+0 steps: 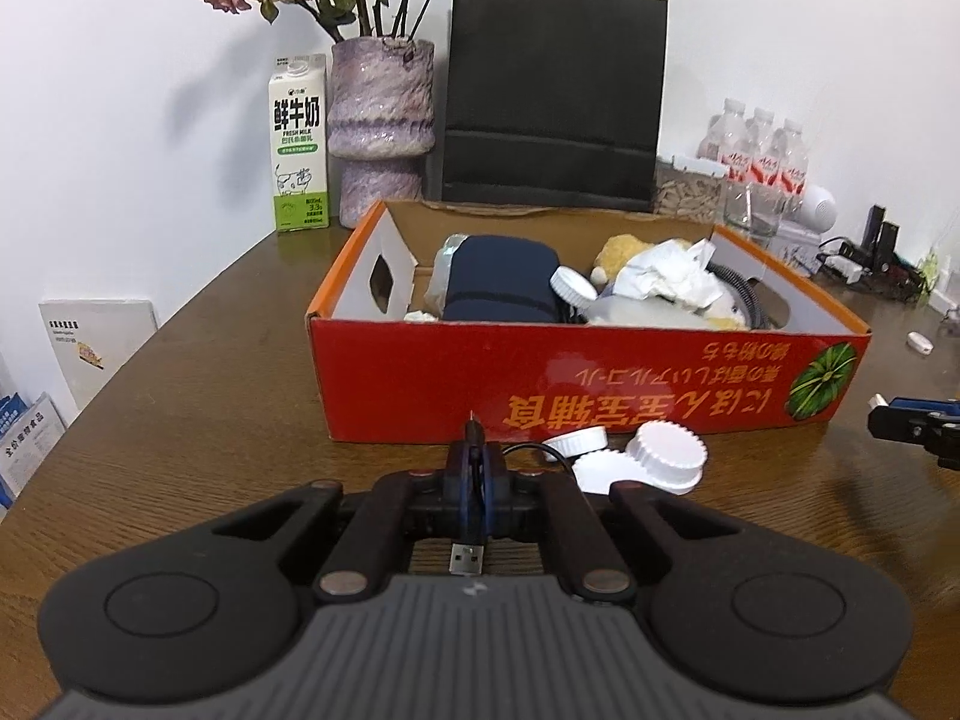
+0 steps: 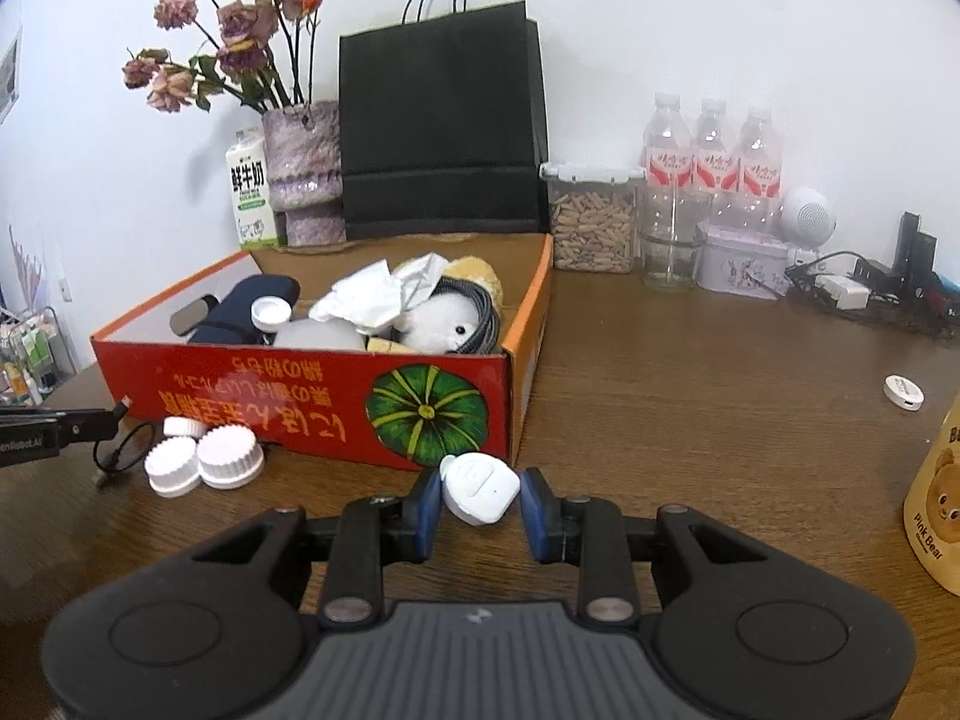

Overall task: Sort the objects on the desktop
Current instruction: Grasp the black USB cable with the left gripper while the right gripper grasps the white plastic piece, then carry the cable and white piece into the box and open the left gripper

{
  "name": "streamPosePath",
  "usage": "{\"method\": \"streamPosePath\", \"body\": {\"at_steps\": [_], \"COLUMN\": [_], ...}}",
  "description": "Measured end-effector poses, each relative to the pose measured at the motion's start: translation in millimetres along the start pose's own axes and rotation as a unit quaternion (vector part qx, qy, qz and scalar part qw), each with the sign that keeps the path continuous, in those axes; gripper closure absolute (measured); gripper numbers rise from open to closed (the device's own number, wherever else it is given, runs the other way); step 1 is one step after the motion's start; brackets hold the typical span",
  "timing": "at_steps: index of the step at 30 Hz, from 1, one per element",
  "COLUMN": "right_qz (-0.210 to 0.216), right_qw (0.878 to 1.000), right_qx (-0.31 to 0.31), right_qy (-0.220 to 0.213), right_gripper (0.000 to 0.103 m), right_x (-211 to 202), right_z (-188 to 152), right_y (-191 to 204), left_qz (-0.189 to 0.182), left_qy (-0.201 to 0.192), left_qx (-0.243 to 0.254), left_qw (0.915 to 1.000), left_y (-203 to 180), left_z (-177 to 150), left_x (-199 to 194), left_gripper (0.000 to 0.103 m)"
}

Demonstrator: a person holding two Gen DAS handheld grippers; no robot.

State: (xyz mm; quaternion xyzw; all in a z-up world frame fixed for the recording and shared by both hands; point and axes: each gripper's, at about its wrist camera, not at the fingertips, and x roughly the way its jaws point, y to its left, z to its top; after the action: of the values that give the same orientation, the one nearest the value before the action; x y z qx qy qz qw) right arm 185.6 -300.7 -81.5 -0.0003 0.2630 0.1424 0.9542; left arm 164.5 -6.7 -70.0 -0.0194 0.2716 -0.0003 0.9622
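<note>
A red cardboard box (image 1: 600, 384) stands mid-table, holding a navy pouch (image 1: 501, 285), crumpled paper, a plush toy and a white cap. My left gripper (image 1: 474, 468) is shut on a black USB cable (image 1: 467, 558) just in front of the box; the plug hangs under the jaws. Three white caps (image 1: 654, 459) lie to its right. In the right wrist view, my right gripper (image 2: 480, 498) is shut on a white charger plug (image 2: 480, 489) near the box's front right corner (image 2: 507, 408). The caps also show in that view (image 2: 204, 462).
A milk carton (image 1: 300, 150), a vase of dried roses (image 1: 381, 132) and a black paper bag (image 1: 552, 96) stand behind the box. Water bottles (image 2: 711, 156), a jar of pellets (image 2: 591, 222), a tin, a cable tangle, a small white disc (image 2: 903, 391) and a bear-printed container (image 2: 936, 498) occupy the right side.
</note>
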Motion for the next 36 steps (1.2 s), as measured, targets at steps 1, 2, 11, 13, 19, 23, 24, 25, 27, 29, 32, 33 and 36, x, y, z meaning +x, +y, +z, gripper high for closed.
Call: {"method": "streamPosePath", "body": {"at_steps": [1,2,11,13,19,23,24,25,27,29,32,33,36], "right_qz": [0.0,0.0,0.012,0.017,0.027,0.028,0.029,0.03,0.032,0.035,0.037,0.035,0.031], "right_qw": [1.0,1.0,0.999,0.999,0.998,0.997,0.997,0.997,0.997,0.997,0.997,0.997,0.997], "right_qx": [0.003,0.006,0.005,-0.003,-0.021,-0.026,-0.026,-0.025,-0.024,-0.02,-0.018,-0.018,-0.02], "right_qy": [-0.004,-0.008,-0.037,-0.042,-0.054,-0.061,-0.061,-0.061,-0.064,-0.065,-0.067,-0.067,-0.064], "right_gripper": [0.076,0.076,0.076,0.076,0.076,0.076,0.076,0.076,0.076,0.076,0.076,0.076,0.076], "right_x": [-2.5,-4.9,-17.5,-17.6,-13.9,-5.9,-2.8,0.8,8.3,16.8,31.6,36.6,55.0], "right_z": [0.9,1.5,17.2,23.2,45.2,61.8,66.1,71.0,79.6,87.2,96.8,99.5,107.2], "right_y": [-0.1,-0.2,13.4,19.3,35.2,42.9,44.0,45.3,47.8,49.8,52.9,53.5,55.9], "left_qz": [-0.003,-0.006,-0.025,-0.032,-0.046,-0.055,-0.057,-0.06,-0.062,-0.064,-0.063,-0.063,-0.059], "left_qy": [-0.003,-0.006,-0.04,-0.049,-0.08,-0.092,-0.094,-0.095,-0.097,-0.098,-0.098,-0.098,-0.099], "left_qx": [-0.001,-0.001,0.001,0.006,0.022,0.029,0.029,0.03,0.03,0.025,0.015,0.011,0.007], "left_qw": [1.0,1.0,0.9989,0.9983,0.9955,0.9938,0.9936,0.9933,0.9929,0.9928,0.9931,0.9931,0.9933], "left_y": [-0.2,-0.3,-6.7,-10.4,-27.3,-41.0,-43.7,-47.5,-52.3,-55.4,-56.2,-56.2,-55.4], "left_z": [0.9,1.5,19.6,28.0,56.6,71.9,75.1,79.1,83.6,90.1,99.5,102.0,107.6], "left_x": [-2.6,-4.9,-22.9,-24.9,-22.8,-15.4,-12.4,-9.0,-3.3,4.9,18.3,22.1,36.2], "left_gripper": [0.098,0.098,0.098,0.098,0.098,0.098,0.098,0.098,0.098,0.098,0.098,0.098,0.098]}}
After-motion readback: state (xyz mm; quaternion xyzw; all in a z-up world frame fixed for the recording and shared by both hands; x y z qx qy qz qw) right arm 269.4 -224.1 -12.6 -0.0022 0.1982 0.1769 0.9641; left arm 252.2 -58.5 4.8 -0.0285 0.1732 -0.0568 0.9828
